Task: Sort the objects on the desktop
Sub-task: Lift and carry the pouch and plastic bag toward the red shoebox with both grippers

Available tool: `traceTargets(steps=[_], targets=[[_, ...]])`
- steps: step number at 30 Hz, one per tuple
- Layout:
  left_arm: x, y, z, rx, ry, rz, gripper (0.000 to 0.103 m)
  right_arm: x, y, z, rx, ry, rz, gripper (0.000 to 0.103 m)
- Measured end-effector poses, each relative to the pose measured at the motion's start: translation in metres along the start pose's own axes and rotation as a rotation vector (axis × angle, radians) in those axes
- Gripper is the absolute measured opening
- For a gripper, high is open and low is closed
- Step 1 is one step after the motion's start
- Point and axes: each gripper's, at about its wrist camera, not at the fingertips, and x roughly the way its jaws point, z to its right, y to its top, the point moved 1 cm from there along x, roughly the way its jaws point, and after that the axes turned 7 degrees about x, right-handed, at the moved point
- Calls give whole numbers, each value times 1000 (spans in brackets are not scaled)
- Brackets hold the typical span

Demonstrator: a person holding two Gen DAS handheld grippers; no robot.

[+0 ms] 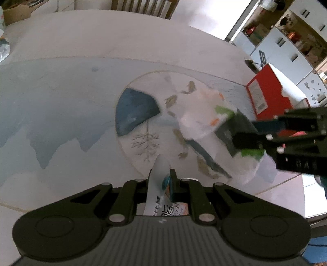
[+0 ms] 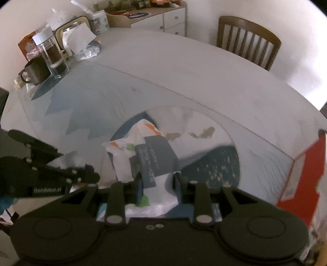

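A round white table (image 2: 204, 67) fills both views, covered by a mat (image 1: 61, 106) printed with pale blue mountains and a circular scene of fish and a bare tree. In the right wrist view, the upper left of the frame holds clutter at the table's far edge: a dark mug (image 2: 35, 70), a clear glass jar (image 2: 53, 54) with a white lid and dark contents, and crumpled paper and plastic behind them. A white drawer cabinet (image 2: 163, 18) stands at top centre and a wooden slat-back chair (image 2: 248, 40) at upper right. A red box (image 2: 304, 178) sits at the table's right edge. In the left wrist view that box (image 1: 267, 92) lies at right of centre, with white shelving units (image 1: 286, 47) beyond it in the upper right corner.

At lower centre of the left wrist view, the left gripper (image 1: 161, 182) has its fingers drawn close together, pinching a thin silvery sachet (image 1: 157, 192) with black print and an orange and blue patch; the sachet stands up between the pads above the mat. At lower left of the right wrist view this gripper (image 2: 90, 174) shows blurred, with the silvery sachet (image 2: 69, 158) at its tip.

The right gripper (image 2: 157, 182), at lower centre of its own view, is partly closed, its fingers pressing the sides of a white tissue pack (image 2: 143, 163) with orange and green marks and a grey label reading "PAPER". The pack is held over the mat's circular scene. In the left wrist view, this gripper (image 1: 241, 139) enters from the right edge with the pack (image 1: 204, 114) blurred in its grasp.
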Motion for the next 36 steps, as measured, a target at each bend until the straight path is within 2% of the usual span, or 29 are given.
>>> traceTargets(steps=[15,26,36], targets=[[-20,19,55,95,-55,34,11,-63,-57,31,117,-55,23,30],[-26,39,125,249,-95,56,11,-106,-95,67,231,-94,49,30],[-27,57,188,335,-141,61,11,-142,-122,107,287,-154,81,30]])
